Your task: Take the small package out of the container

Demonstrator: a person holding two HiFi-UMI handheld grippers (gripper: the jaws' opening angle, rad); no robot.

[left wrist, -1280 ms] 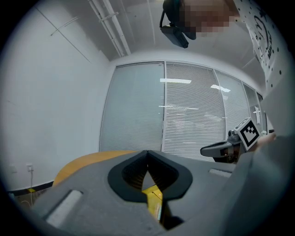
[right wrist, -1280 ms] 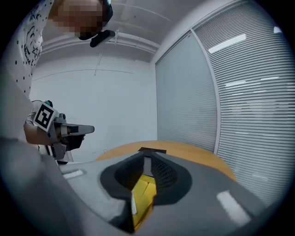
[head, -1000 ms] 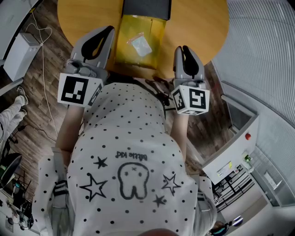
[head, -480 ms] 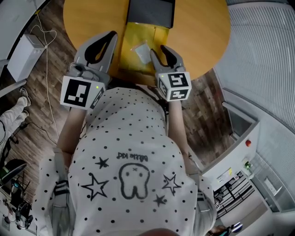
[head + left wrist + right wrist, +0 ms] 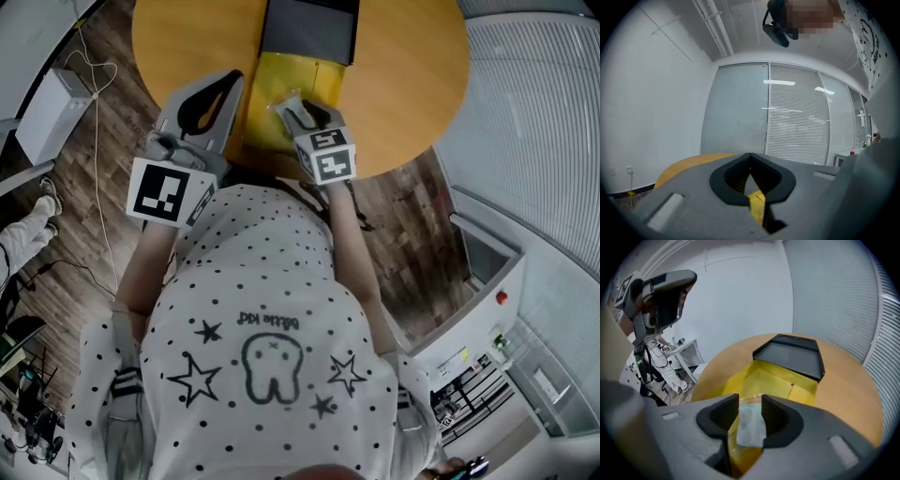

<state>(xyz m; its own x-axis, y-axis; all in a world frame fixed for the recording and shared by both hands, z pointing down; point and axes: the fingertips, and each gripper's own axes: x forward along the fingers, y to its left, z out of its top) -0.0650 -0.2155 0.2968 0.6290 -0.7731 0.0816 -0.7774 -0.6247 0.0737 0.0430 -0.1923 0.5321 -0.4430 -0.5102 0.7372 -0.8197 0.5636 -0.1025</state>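
An open yellow container (image 5: 255, 103) lies at the near edge of the round wooden table (image 5: 403, 84). The small clear package (image 5: 283, 103) rests inside it. My right gripper (image 5: 307, 114) tilts down over the container, and its jaws have just been opening. In the right gripper view the package (image 5: 751, 427) shows in the gap between the open jaws of that gripper (image 5: 750, 401), above the yellow floor (image 5: 773, 380); no pad presses on it. My left gripper (image 5: 202, 98) hangs level beside the container's left side. Its fingertips meet in the left gripper view (image 5: 750, 157).
A black lid (image 5: 309, 28) stands at the container's far end. A white box (image 5: 47, 112) and a cable lie on the wood floor to the left, near someone's legs (image 5: 23, 230). A grey cabinet (image 5: 478, 272) stands at the right.
My right gripper has swung from the container's right side leftward and down over it, tilting its jaws downward and opening them around the package. The left gripper has stayed put.
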